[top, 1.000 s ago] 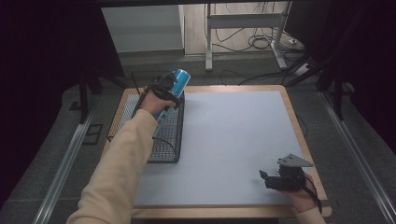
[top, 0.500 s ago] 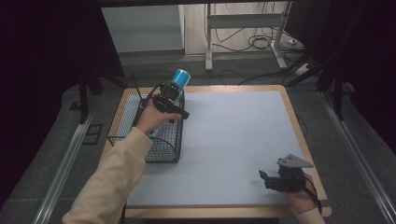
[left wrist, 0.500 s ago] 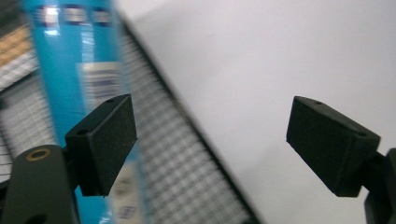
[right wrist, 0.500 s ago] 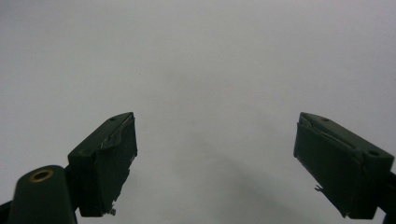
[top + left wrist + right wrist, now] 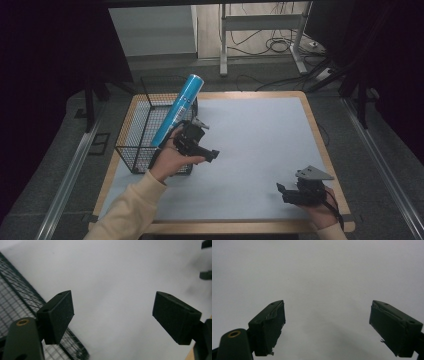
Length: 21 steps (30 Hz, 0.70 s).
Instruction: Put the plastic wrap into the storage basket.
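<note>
can (image 5: pixel 179 107) now leans in basket (image 5: pixel 131 150), upper left of frame, released | left claw (image 5: pixel 209 153) wide open, empty, has pulled back over table (image 5: pixel 260 130) | right claw (image 5: pixel 283 192) open, empty, lower right | drop-off looks done

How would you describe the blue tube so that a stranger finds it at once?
Look at the white table, then at its left edge, where a black wire basket stands. The blue tube leans in that basket, its top rising above the far rim. It is the only brightly coloured thing there.
</note>
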Tool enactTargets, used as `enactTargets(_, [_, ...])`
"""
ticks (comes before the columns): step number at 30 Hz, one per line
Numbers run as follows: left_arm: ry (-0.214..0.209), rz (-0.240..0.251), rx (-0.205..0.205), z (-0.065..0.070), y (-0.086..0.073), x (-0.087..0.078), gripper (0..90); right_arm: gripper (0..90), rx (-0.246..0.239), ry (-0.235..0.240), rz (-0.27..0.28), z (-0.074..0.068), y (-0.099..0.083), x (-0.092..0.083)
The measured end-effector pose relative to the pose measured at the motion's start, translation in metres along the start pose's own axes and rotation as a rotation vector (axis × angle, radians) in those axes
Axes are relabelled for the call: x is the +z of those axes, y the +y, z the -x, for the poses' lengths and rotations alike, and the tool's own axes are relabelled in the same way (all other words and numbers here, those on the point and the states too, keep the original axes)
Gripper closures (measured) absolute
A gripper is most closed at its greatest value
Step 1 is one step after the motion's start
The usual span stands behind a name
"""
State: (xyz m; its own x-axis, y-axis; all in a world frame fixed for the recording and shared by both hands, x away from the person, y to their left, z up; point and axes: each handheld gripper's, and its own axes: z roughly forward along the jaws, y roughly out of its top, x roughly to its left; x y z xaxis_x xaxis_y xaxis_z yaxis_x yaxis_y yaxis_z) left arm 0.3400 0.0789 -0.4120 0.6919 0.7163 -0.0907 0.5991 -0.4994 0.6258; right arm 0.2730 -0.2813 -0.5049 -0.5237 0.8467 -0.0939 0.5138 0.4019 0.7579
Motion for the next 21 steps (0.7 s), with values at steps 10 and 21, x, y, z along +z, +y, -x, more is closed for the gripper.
enactTargets(10, [-0.044,0.008,0.061,0.037,-0.032,0.022,17.8,14.0,-0.003,-0.008,0.003,0.0,0.0,0.001])
enactTargets(21, [-0.067,0.0,0.069,0.042,-0.034,0.026,16.8,14.0,-0.008,-0.007,0.002,0.001,-0.001,0.001])
